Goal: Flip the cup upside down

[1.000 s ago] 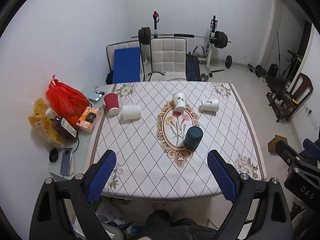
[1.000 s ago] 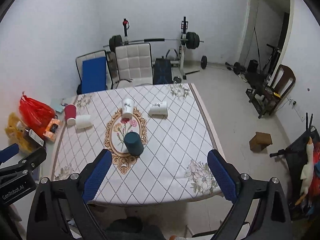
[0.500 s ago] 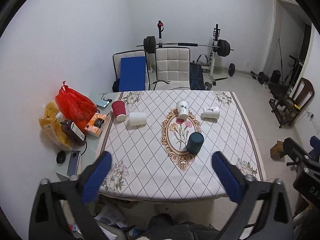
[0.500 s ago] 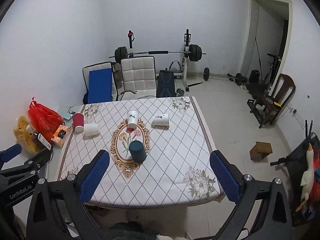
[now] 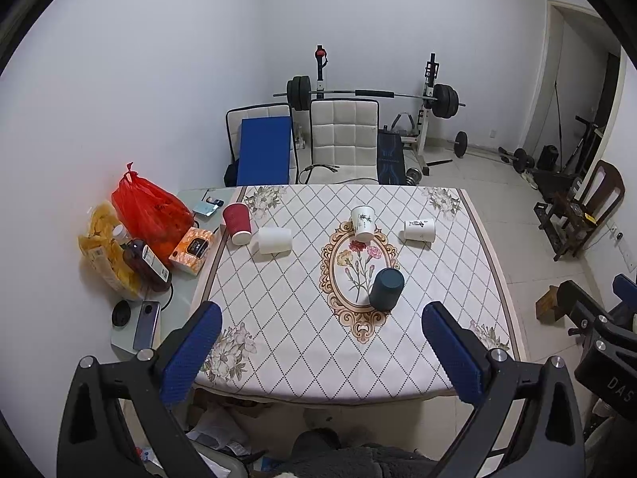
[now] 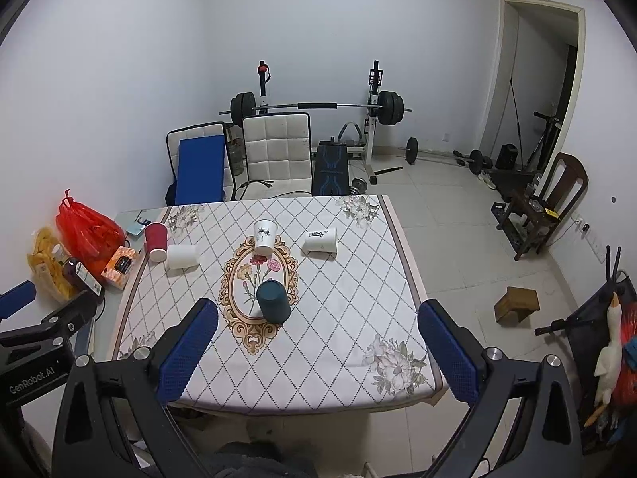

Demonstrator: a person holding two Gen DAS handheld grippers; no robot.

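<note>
Both tongs, left and right, spread, empty, off the table's near edge. Recommend gripping the white cup mid-wall before inverting.

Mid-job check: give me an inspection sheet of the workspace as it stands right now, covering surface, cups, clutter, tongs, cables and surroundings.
Surface: table under a diamond-pattern cloth with a floral medallion.
Job's things: dark teal cup, red cup and printed white cup stand mouth-down; plain white cup and lettered white cup lie on their sides.
Clutter: red bag, yellow bag, tissue box, brown bottle, phone, all left of the cloth.
Tongs: left tongs and right tongs open, empty, short of the table.
Cables: black cable on the white chair.
Surroundings: barbell rack, wooden chair.
</note>
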